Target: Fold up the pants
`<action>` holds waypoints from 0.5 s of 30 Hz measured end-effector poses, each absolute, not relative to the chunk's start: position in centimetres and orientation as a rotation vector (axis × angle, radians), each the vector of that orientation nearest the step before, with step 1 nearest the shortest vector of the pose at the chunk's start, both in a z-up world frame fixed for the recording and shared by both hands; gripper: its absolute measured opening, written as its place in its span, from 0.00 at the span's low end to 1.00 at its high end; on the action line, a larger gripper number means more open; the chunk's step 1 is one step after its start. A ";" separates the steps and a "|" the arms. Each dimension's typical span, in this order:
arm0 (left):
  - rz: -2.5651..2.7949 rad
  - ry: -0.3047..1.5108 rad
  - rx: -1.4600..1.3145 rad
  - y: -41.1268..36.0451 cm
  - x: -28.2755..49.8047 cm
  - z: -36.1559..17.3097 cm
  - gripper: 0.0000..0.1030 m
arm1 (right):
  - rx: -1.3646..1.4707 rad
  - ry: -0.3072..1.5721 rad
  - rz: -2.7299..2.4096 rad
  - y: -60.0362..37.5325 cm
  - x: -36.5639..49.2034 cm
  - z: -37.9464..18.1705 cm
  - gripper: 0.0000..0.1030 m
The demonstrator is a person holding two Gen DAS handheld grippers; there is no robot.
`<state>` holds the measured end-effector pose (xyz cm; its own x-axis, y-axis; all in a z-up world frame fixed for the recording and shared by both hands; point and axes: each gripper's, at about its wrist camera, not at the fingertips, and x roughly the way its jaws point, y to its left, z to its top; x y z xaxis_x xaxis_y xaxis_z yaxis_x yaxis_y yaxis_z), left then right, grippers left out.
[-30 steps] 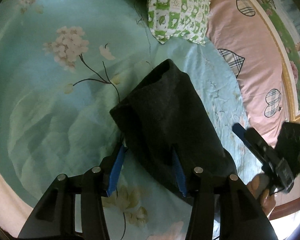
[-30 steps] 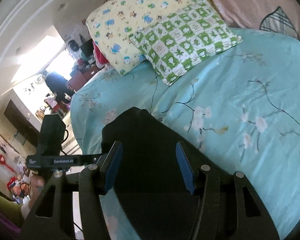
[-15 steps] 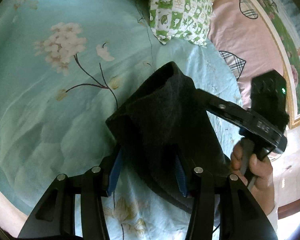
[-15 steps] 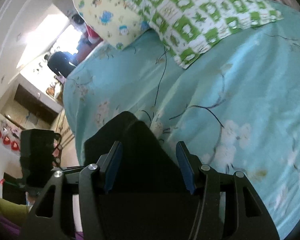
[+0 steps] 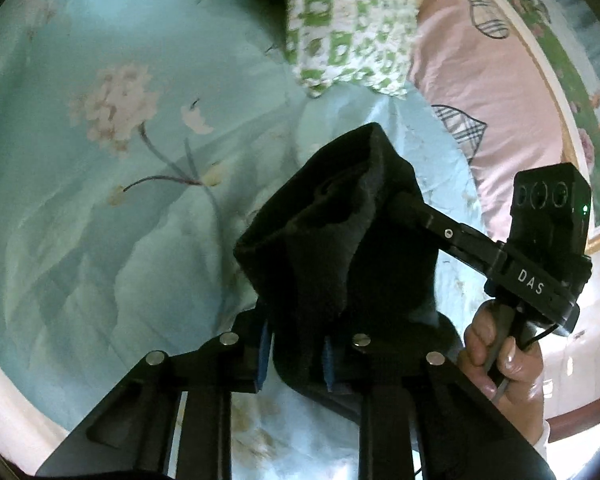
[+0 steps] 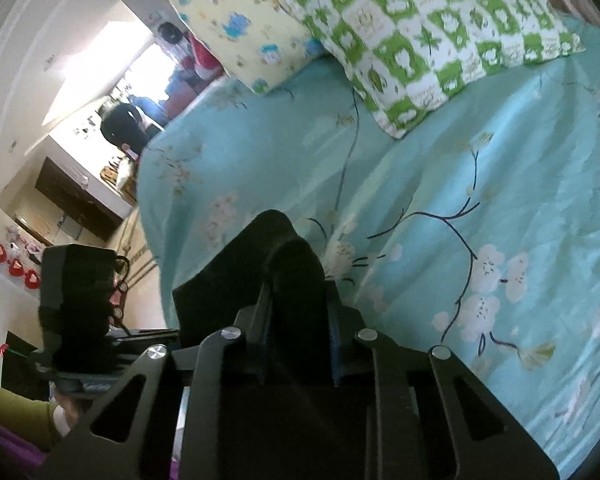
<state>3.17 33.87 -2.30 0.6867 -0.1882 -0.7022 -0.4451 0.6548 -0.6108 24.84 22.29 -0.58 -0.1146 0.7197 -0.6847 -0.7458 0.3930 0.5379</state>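
The black pants [image 5: 332, 248] are folded into a thick bundle on the turquoise flowered bedsheet [image 5: 100, 216]. My left gripper [image 5: 296, 354] is shut on the near end of the bundle, with dark cloth bunched between its blue pads. My right gripper [image 6: 298, 322] is shut on the bundle's right side; in the left wrist view its arm [image 5: 460, 240] reaches in from the right with a hand on its handle. The pants [image 6: 260, 276] rise as a dark hump in the right wrist view. The left gripper's body [image 6: 76, 304] shows at the left there.
A green-and-white checked pillow [image 6: 432, 40] and a yellow cartoon pillow [image 6: 236, 12] lie at the head of the bed. A pink quilt with checked hearts [image 5: 480, 92] lies along the right side. The bed's left edge [image 6: 156, 240] drops to a cluttered room.
Both grippers have closed on the pants; their jaws were open a second ago. The right gripper moved in from the right onto the bundle, and the cloth has bunched up.
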 end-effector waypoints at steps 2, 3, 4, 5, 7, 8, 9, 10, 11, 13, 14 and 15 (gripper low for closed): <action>0.154 0.806 -0.840 33.0 3.0 -0.8 0.18 | -0.006 1.109 1.250 21.4 24.4 0.4 0.22; 0.143 0.796 -0.824 32.4 2.9 -0.1 0.18 | 0.009 1.091 1.253 20.6 24.1 1.0 0.22; 0.131 0.784 -0.805 31.8 2.9 0.7 0.17 | 0.025 1.071 1.257 19.8 23.9 1.6 0.22; 0.123 0.772 -0.792 31.3 2.9 1.5 0.17 | 0.042 1.050 1.259 19.0 23.7 2.2 0.22; 0.100 0.750 -0.775 30.3 2.8 2.9 0.17 | 0.071 1.005 1.261 17.5 23.5 3.5 0.21; 0.083 0.740 -0.771 29.7 2.8 3.5 0.17 | 0.081 0.988 1.260 16.7 23.3 4.1 0.21; 0.066 0.734 -0.766 29.1 2.8 4.2 0.17 | 0.086 0.976 1.257 16.1 23.2 4.6 0.21; 0.054 0.728 -0.759 28.5 2.9 4.6 0.17 | 0.091 0.961 1.252 15.4 22.9 5.2 0.21; 0.038 0.721 -0.748 27.8 2.8 5.2 0.17 | 0.102 0.942 1.245 14.4 22.6 5.9 0.21; 0.004 0.710 -0.718 26.3 2.9 6.4 0.17 | 0.118 0.913 1.236 12.7 22.2 7.0 0.21; -0.009 0.708 -0.705 25.6 3.2 6.9 0.17 | 0.124 0.899 1.230 12.0 22.0 7.4 0.20; -0.028 0.708 -0.689 24.5 3.2 7.4 0.17 | 0.135 0.882 1.223 11.0 21.7 7.9 0.20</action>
